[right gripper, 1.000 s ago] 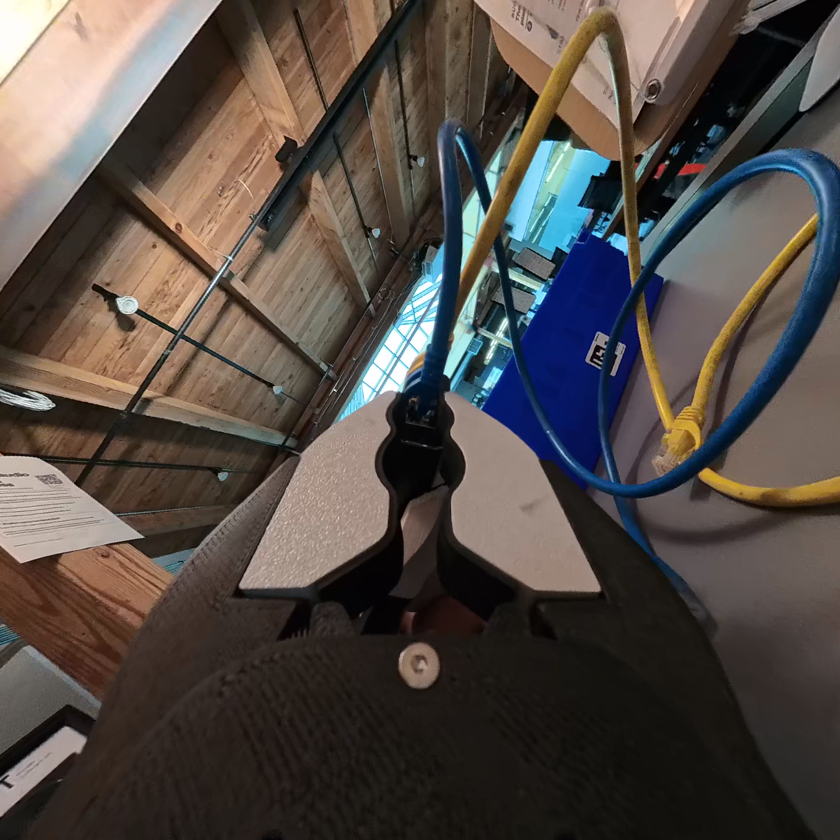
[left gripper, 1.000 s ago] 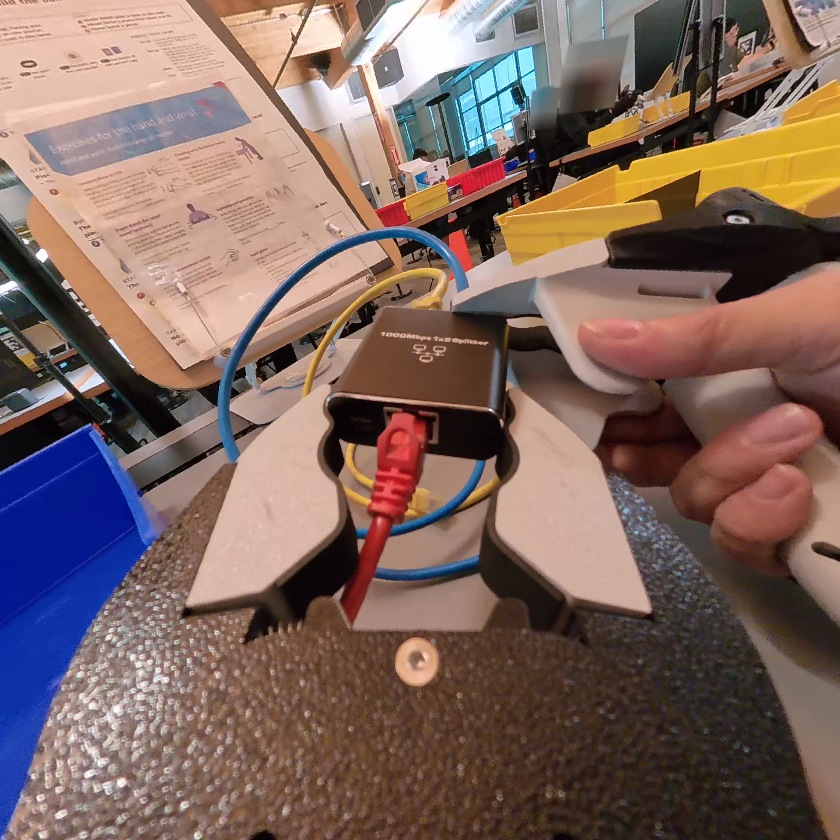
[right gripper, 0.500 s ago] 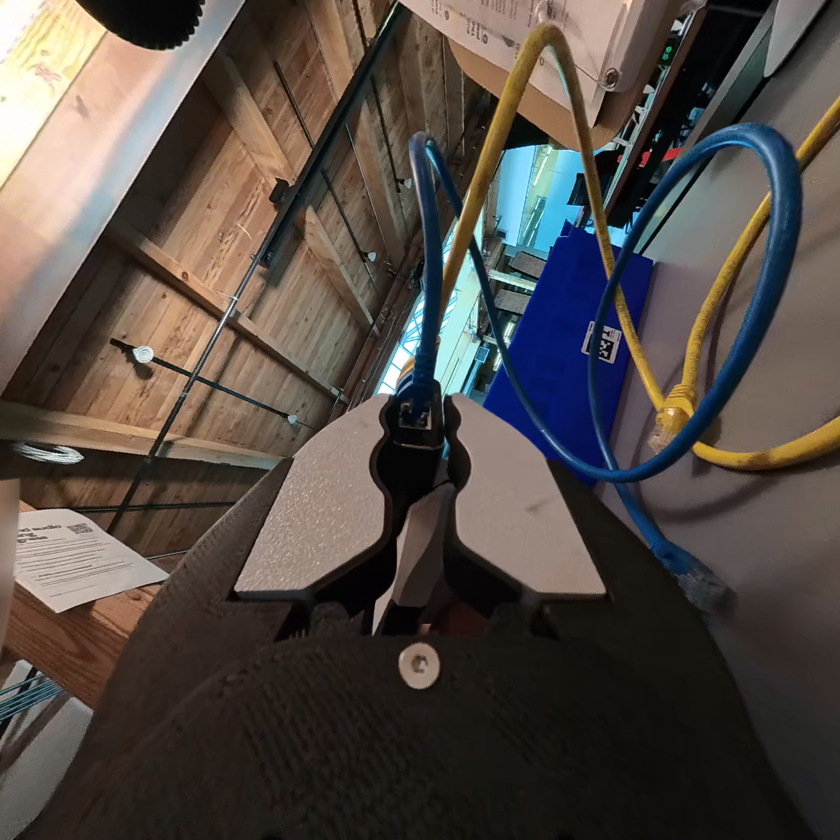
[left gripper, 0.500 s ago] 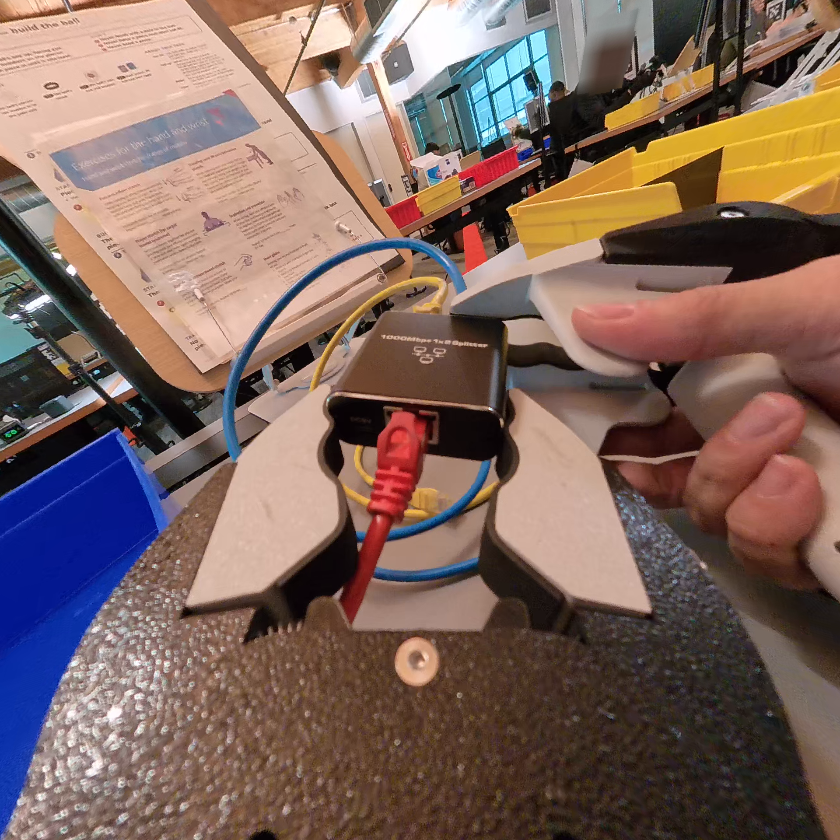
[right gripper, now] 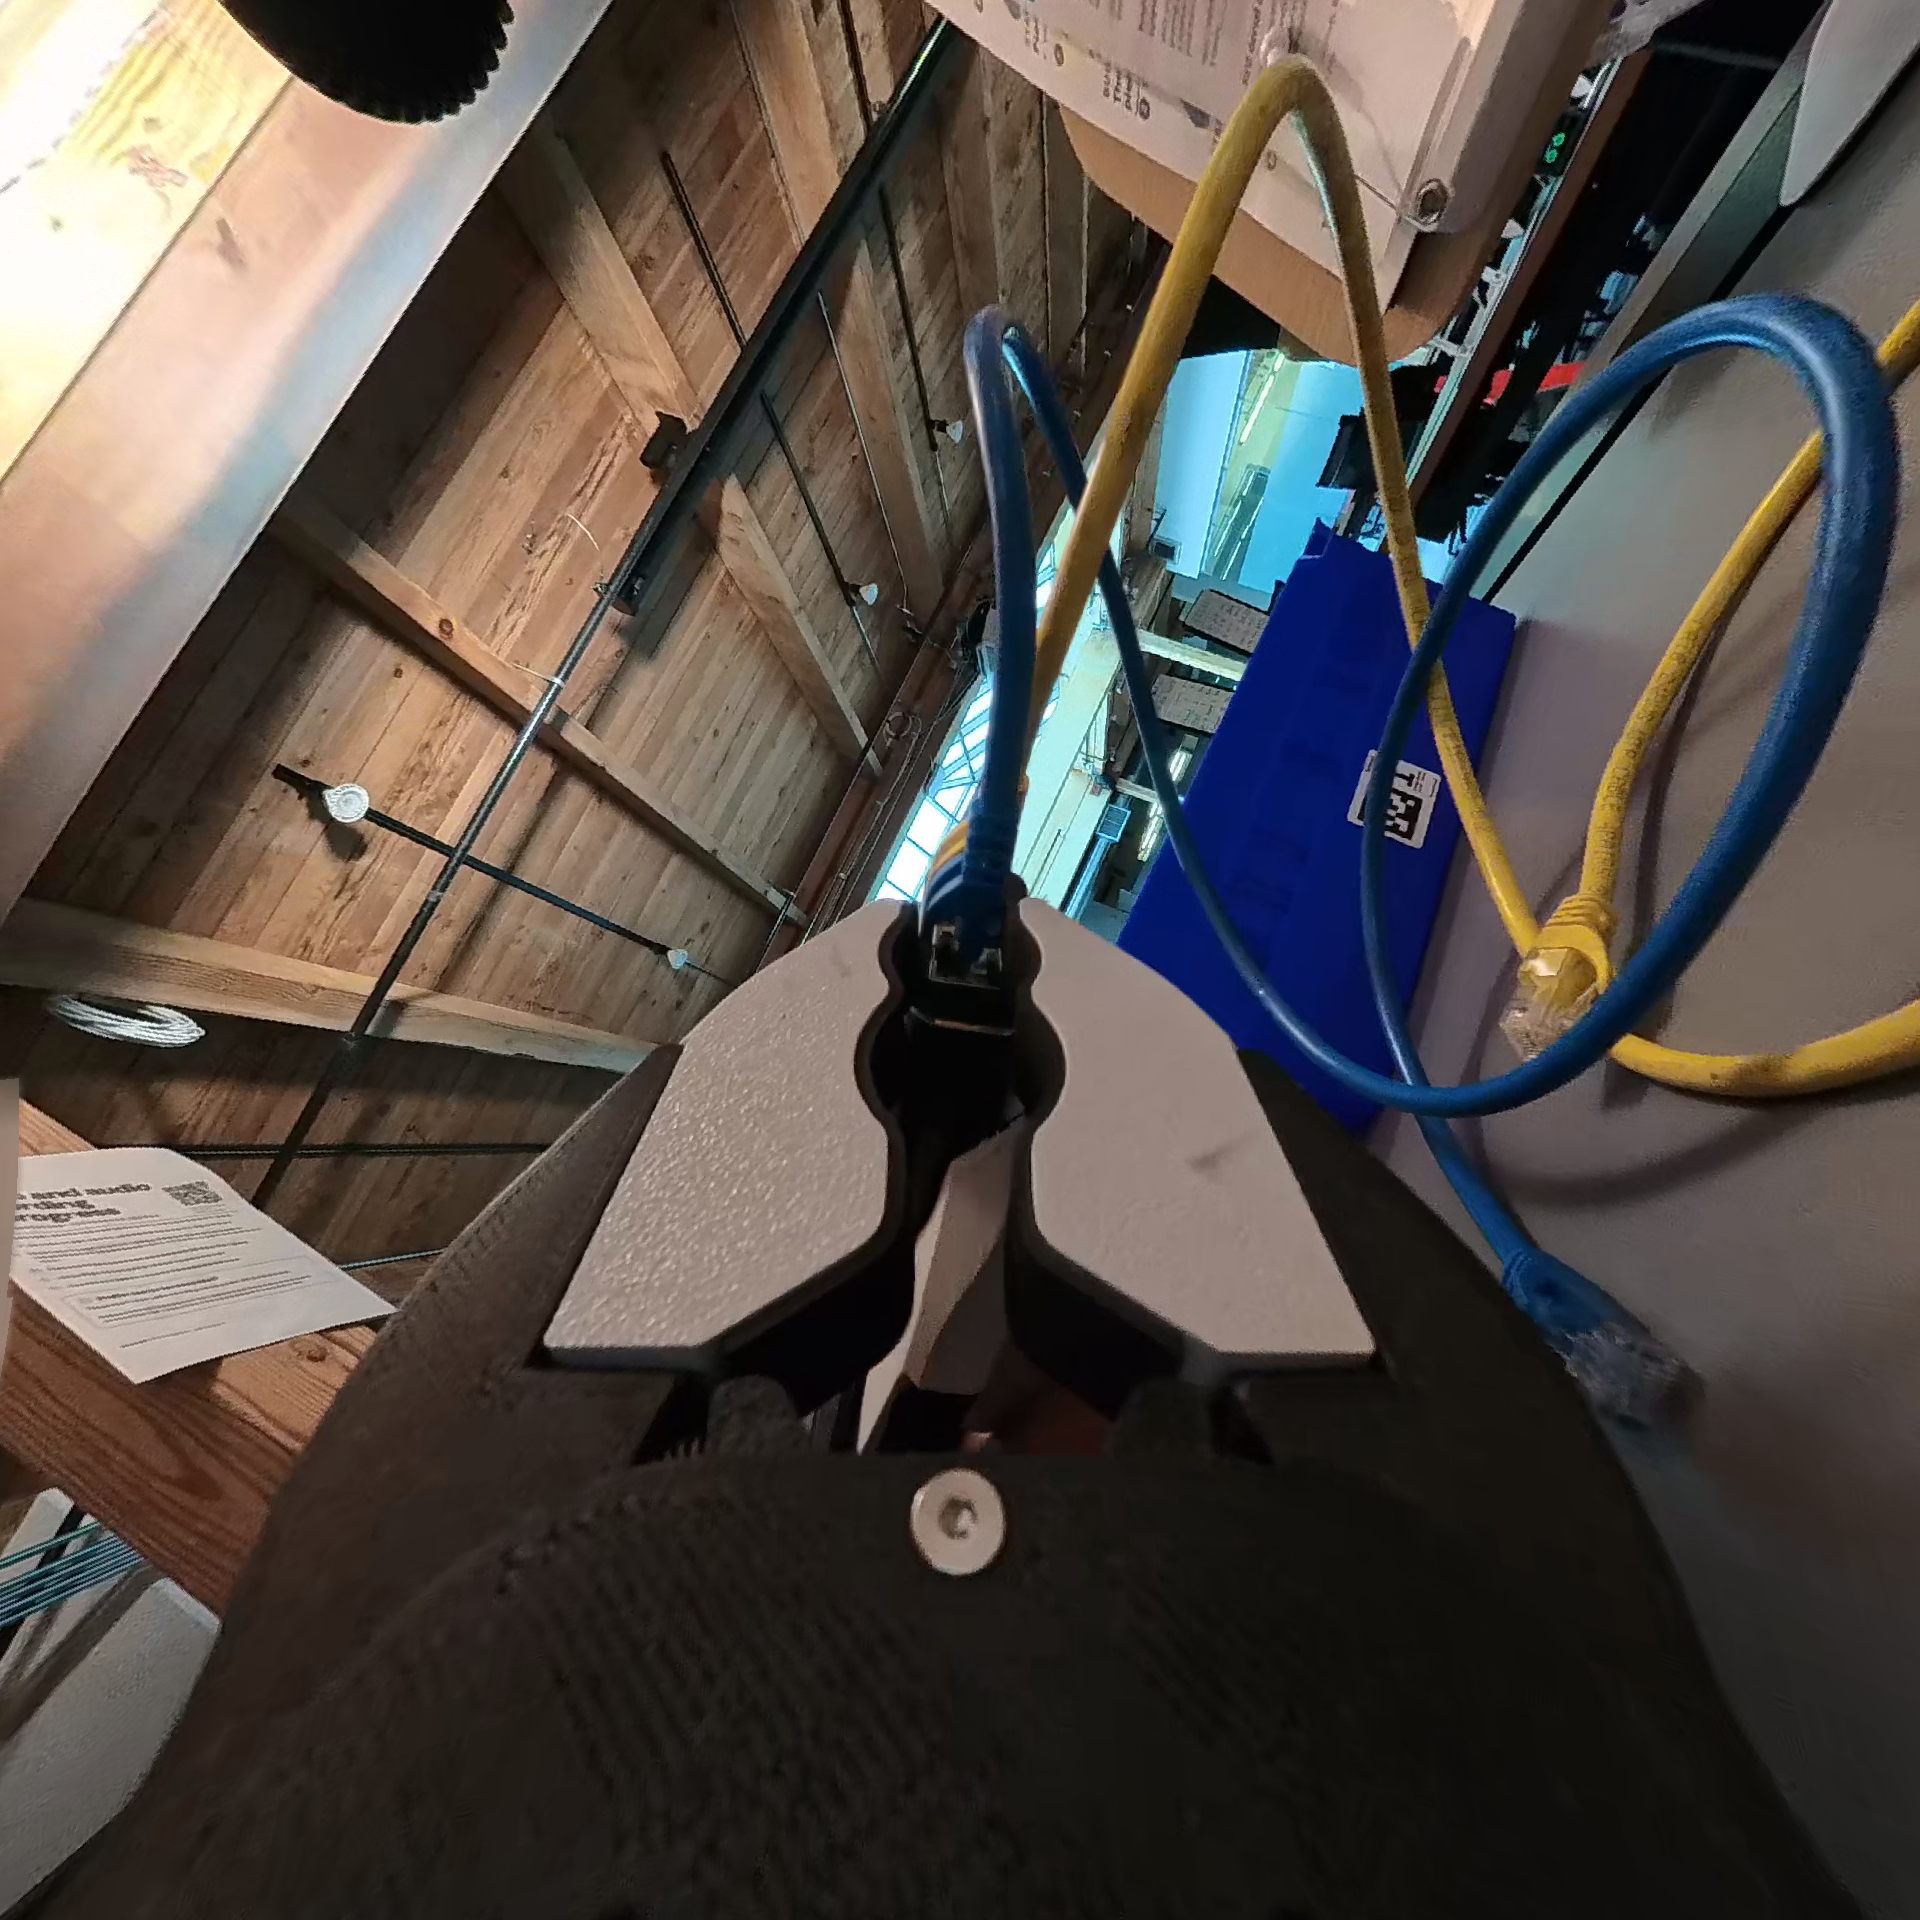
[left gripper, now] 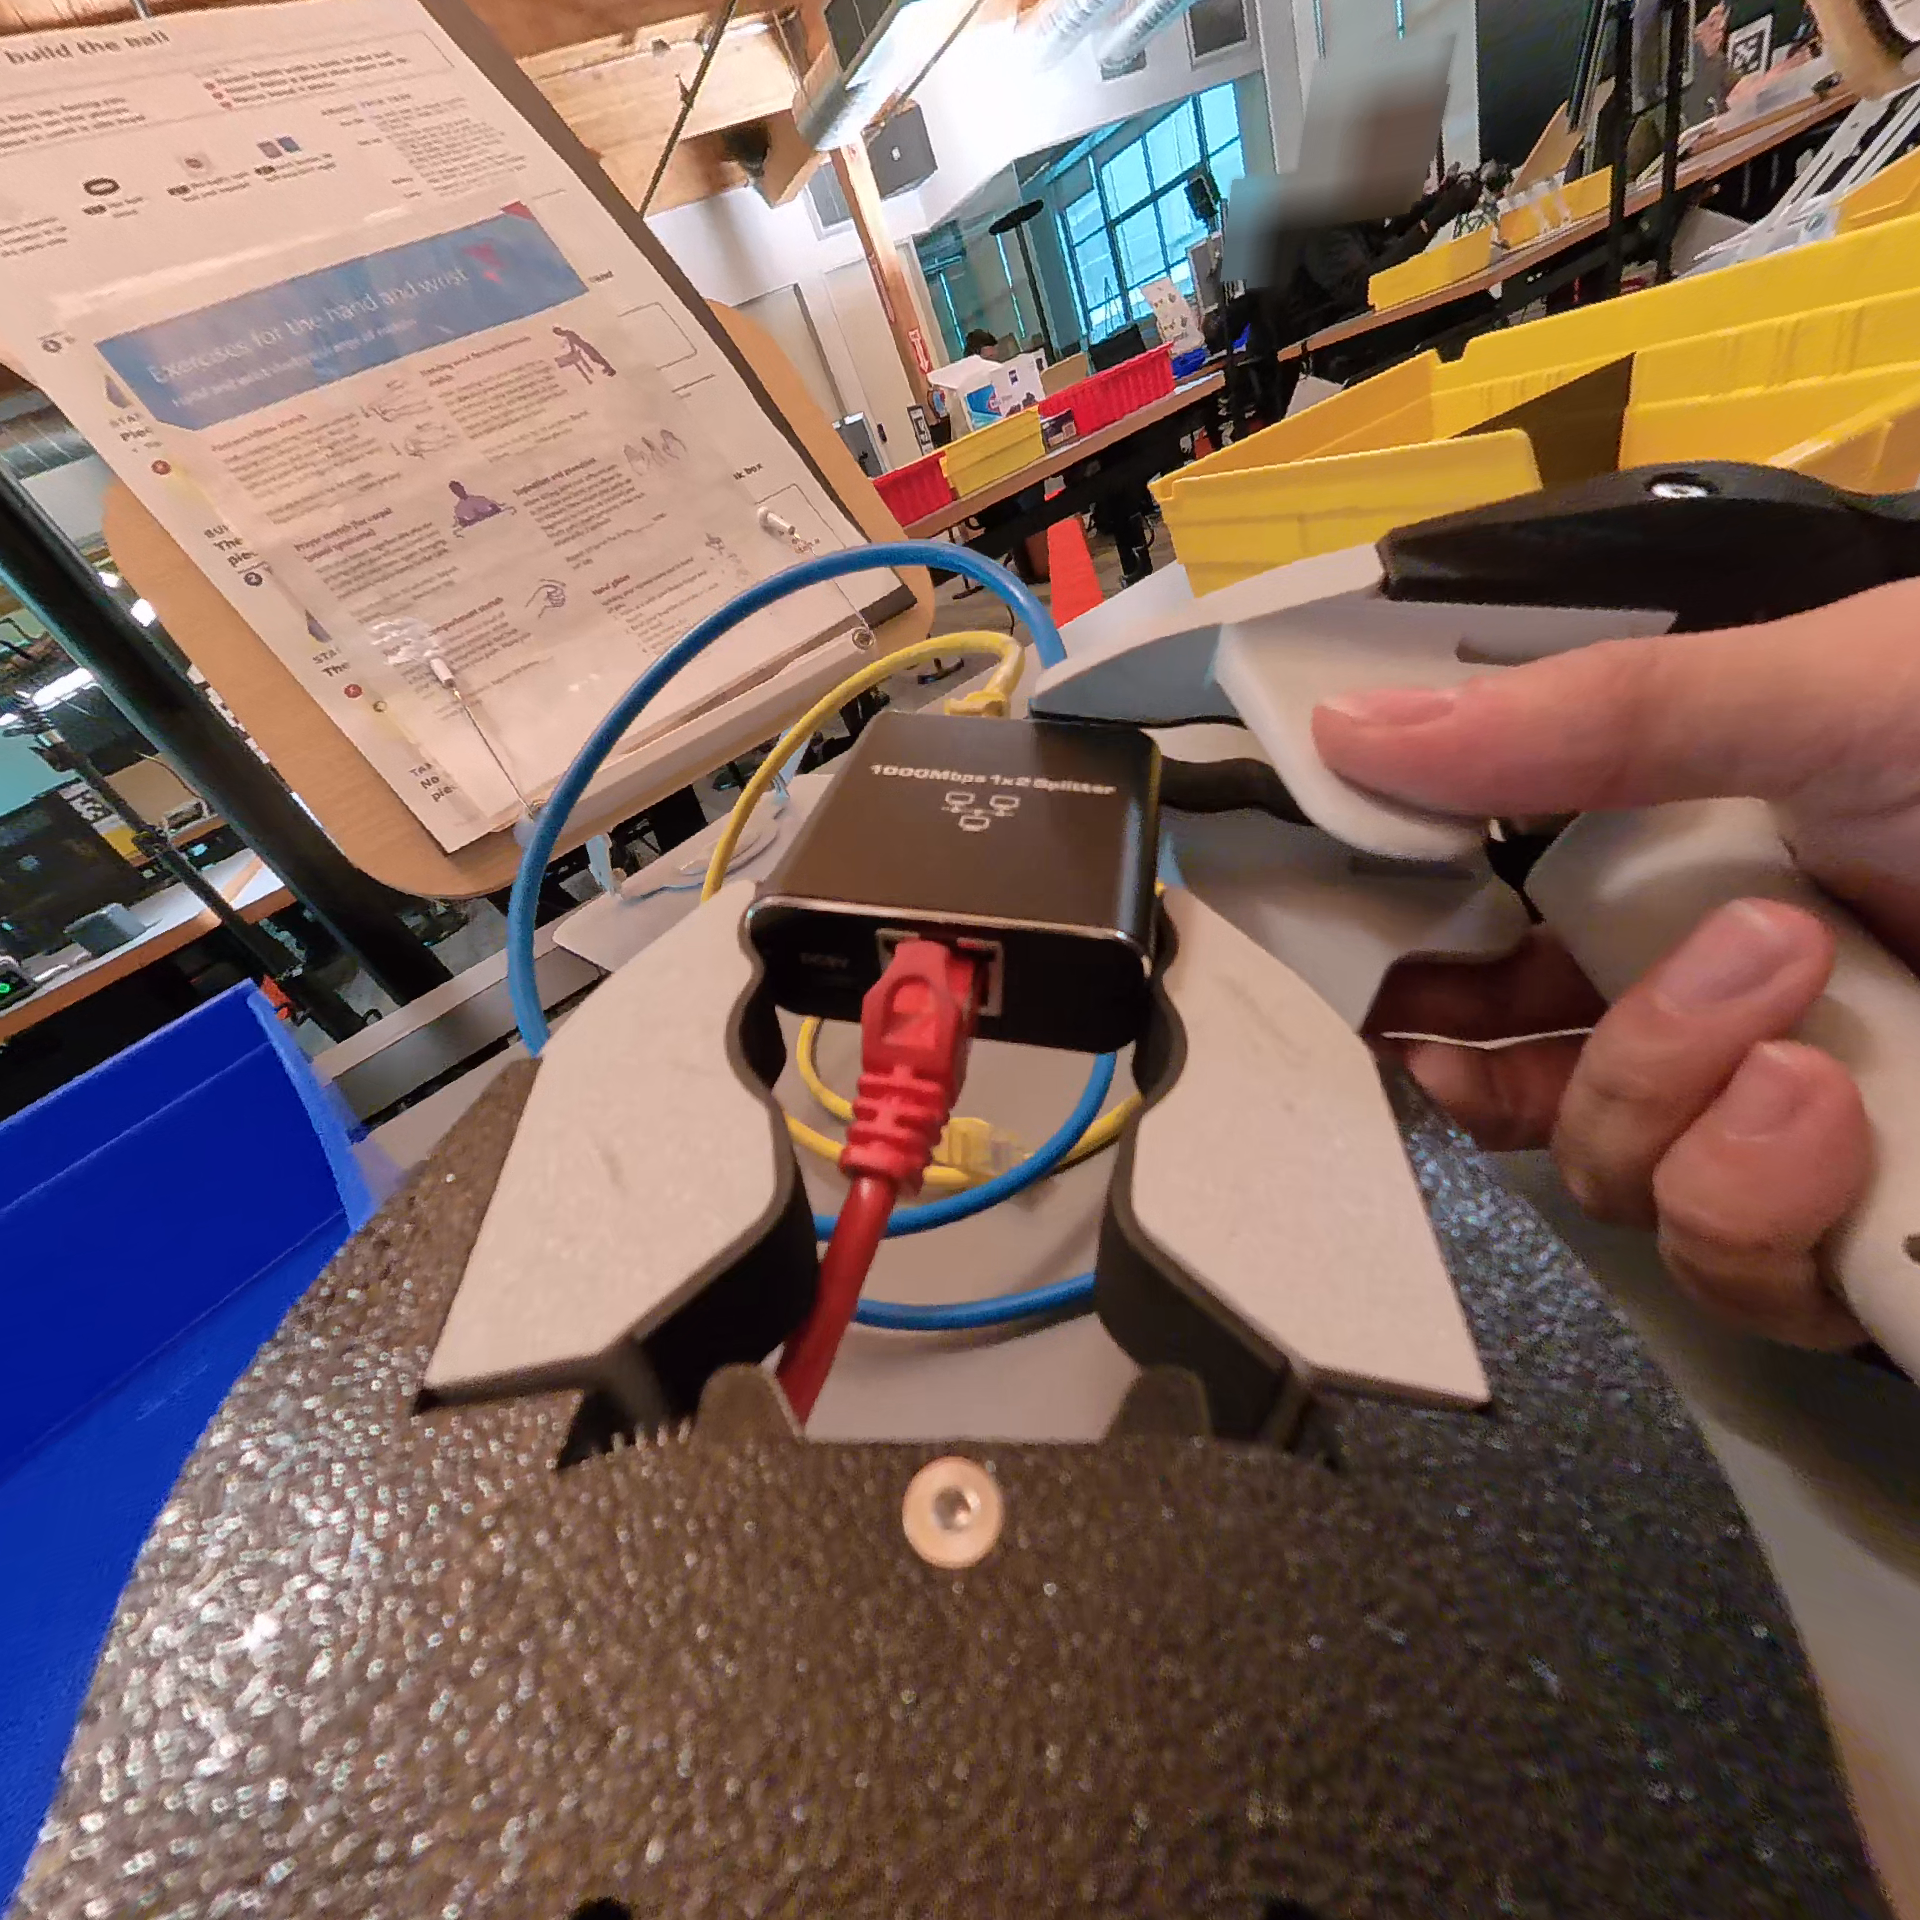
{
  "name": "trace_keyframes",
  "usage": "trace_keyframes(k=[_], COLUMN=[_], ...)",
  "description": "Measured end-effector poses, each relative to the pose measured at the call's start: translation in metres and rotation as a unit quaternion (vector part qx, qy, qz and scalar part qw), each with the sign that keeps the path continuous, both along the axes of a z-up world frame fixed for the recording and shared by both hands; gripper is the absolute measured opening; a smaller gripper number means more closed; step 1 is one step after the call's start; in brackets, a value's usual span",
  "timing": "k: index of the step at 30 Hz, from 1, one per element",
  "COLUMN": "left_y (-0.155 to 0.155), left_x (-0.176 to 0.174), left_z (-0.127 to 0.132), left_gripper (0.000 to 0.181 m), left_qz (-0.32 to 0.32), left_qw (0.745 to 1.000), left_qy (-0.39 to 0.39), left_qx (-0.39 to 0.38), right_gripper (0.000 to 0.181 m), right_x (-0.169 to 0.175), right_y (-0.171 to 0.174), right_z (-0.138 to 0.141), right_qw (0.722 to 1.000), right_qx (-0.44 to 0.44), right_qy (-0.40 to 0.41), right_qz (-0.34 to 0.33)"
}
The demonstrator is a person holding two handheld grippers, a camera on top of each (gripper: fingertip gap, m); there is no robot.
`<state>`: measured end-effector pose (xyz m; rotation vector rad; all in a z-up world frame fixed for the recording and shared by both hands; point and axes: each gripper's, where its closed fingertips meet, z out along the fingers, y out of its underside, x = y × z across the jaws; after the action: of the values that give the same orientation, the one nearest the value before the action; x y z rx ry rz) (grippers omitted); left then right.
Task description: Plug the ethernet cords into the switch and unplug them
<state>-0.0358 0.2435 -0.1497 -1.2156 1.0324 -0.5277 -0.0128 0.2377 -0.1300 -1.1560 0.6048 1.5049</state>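
Observation:
My left gripper (left gripper: 951, 920) is shut on the black switch (left gripper: 977, 831) and holds it above the table. A red cord (left gripper: 904, 1081) is plugged into the switch's near port. My right gripper (right gripper: 966, 925) is shut on one plug of the blue cord (right gripper: 982, 873). In the left wrist view the right gripper (left gripper: 1127, 717) sits at the switch's far end, held by a hand (left gripper: 1662, 1039). A yellow cord's plug (left gripper: 982, 691) shows there too; I cannot tell whether either plug is seated. The blue cord (left gripper: 582, 748) and the yellow cord (left gripper: 790, 748) loop behind the switch.
The yellow cord's free plug (right gripper: 1558, 971) and the blue cord's free plug (right gripper: 1590, 1340) lie on the grey table (right gripper: 1714, 1558). A blue bin (left gripper: 156, 1247) stands at the left, yellow bins (left gripper: 1507, 447) at the right. A tilted board with papers (left gripper: 364, 436) stands behind.
The right gripper has tilted a little with the blue plug still in it, so the blue cord's free end now shows. The left gripper still holds the switch.

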Motion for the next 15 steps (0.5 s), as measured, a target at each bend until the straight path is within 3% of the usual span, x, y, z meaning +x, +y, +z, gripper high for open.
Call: trace_keyframes(k=[15], left_y=[-0.0002], left_x=[0.001], left_z=[-0.0011], left_gripper=[0.065], left_qz=[0.001], left_qw=[1.0], left_qy=[0.004], left_qx=[0.002], right_gripper=[0.013], right_x=[0.0003], right_y=[-0.0001], right_z=[-0.0022], right_qw=[1.0], right_qx=[-0.007], right_qy=[0.007], right_qz=[-0.003])
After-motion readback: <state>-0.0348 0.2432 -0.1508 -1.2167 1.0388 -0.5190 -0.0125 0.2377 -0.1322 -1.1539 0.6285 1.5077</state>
